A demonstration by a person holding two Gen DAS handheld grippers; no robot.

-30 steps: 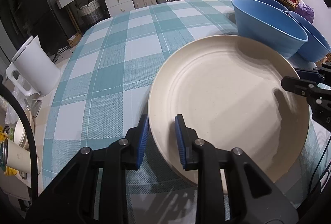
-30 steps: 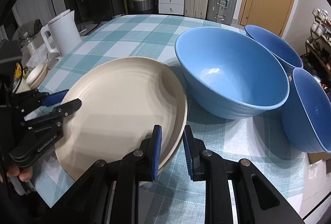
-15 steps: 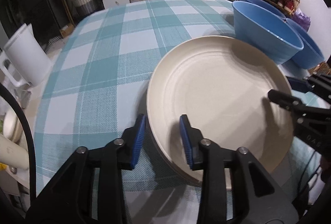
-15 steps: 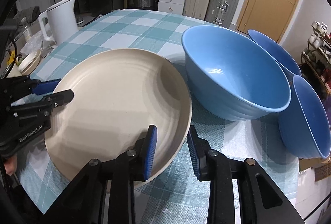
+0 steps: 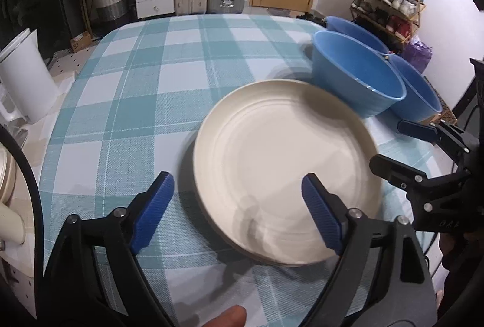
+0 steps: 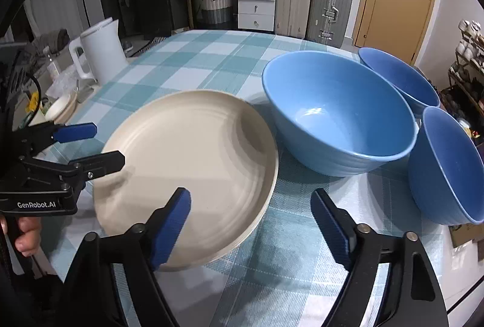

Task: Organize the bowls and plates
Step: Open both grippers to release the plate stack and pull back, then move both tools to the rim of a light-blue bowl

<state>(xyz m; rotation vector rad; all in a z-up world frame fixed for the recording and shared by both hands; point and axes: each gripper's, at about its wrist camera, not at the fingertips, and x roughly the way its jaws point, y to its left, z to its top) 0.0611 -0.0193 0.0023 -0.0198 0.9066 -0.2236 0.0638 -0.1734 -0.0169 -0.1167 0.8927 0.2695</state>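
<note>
Left wrist view: the cream plate (image 5: 284, 163) lies flat and face up on the checked tablecloth (image 5: 136, 103), centre-right of frame; being round, it has no long axis. The left gripper (image 5: 239, 209) straddles its near rim, jaws opening wide, pads clear of it. At upper right sit three blue bowls (image 5: 357, 79), mouths up. In the right wrist view the right gripper (image 6: 251, 221), jaws also opening, holds nothing, the plate's rim lying between its pads.
</note>
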